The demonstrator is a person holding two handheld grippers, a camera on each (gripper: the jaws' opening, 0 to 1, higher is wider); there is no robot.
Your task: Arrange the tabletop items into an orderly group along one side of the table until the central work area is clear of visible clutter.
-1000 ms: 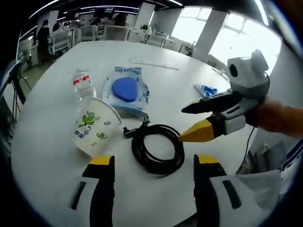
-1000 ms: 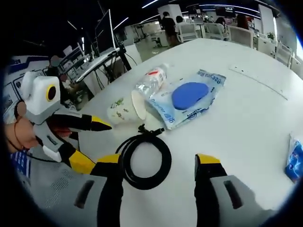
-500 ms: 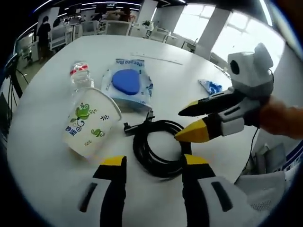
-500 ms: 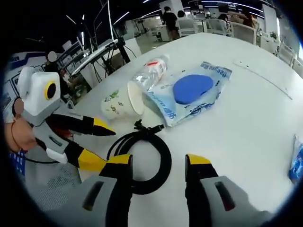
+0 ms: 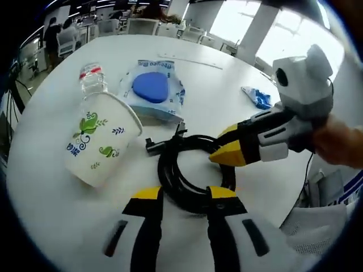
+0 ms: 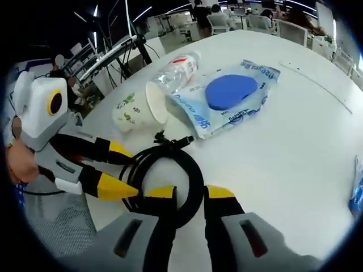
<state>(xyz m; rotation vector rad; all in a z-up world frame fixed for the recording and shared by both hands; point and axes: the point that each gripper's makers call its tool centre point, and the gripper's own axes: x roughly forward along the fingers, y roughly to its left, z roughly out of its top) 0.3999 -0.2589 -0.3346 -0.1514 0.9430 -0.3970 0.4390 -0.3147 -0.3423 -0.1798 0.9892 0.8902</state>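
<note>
You've got both grippers [image 5: 180, 195] [image 6: 190, 195] narrowed around the black cable coil [image 5: 195, 175], not clamped yet; pinch, then drag it aside.

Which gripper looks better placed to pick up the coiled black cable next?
Likely the right gripper: its jaws already straddle the coiled black cable. The left gripper sits at the coil's near edge.

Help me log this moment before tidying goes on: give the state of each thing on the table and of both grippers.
paper cup: on its side, mouth toward the cable.
plastic bottle: lying down, cap on, behind the cup.
wipes pack: flat, lid closed.
black cable: coiled, flat on the table.
small blue packet: lying apart, near the far edge.
left gripper: jaws narrowed at the coil's rim.
right gripper: jaws narrowed at the coil's rim.
</note>
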